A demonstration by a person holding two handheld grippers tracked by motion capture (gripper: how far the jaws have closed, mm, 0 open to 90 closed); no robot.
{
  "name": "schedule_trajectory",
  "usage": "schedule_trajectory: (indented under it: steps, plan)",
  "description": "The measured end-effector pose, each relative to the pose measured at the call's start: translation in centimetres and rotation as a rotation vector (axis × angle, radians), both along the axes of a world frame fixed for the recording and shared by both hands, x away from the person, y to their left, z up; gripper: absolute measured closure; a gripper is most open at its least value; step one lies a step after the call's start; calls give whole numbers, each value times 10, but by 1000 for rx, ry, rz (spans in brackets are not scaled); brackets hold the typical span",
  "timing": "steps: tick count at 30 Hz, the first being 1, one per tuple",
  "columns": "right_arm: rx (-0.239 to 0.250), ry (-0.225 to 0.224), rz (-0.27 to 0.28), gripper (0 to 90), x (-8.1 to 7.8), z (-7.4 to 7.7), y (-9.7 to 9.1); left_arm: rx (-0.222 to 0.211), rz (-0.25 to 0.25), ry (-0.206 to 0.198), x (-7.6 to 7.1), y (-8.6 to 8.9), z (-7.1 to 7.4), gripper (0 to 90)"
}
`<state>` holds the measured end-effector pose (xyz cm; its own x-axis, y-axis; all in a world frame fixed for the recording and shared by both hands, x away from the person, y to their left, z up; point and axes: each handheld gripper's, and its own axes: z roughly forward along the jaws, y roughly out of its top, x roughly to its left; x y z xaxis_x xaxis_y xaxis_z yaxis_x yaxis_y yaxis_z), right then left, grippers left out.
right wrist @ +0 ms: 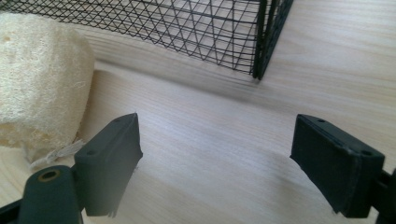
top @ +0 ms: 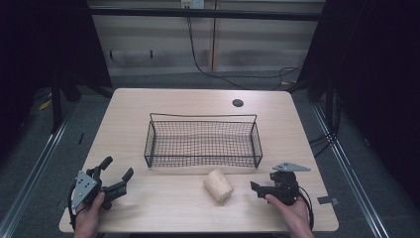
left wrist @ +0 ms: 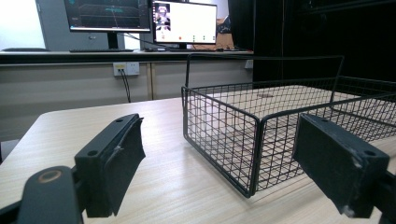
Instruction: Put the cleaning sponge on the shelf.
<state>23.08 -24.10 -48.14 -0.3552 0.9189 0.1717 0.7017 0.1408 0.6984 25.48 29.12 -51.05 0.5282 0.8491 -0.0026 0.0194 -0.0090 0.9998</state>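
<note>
Light wood table [top: 163,101] on grey floor [top: 29,158]; pale wall panels [top: 153,39], monitors [left wrist: 184,21] on counter [left wrist: 93,53], black curtains [top: 381,59].

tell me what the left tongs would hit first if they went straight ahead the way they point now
Probably the near corner of the wire basket: it stands directly ahead between the open left tongs, with bare table before it.

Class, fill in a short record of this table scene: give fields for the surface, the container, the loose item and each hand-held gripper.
surface: light wooden table
container: black wire mesh basket, mid-table, nothing inside
loose item: pale beige loofah sponge, on the table in front of the basket
left hand-held gripper: open, holding nothing
right hand-held gripper: open, beside the sponge, not touching it
</note>
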Motion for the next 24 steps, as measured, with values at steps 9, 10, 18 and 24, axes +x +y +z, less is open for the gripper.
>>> schedule_trajectory:
  steps: [9,10,18,24]
  plan:
    - [-2,8,33,180,-1,3,2,0,-1,-3,0,0,0,157]
    - [3,7,37,188,-2,4,2,0,-2,-2,0,0,0,157]
    - [61,51,107,222,-1,12,5,-1,-2,-2,0,0,0,157]
    - [52,65,140,264,-2,21,9,-1,-2,-2,0,0,0,157]
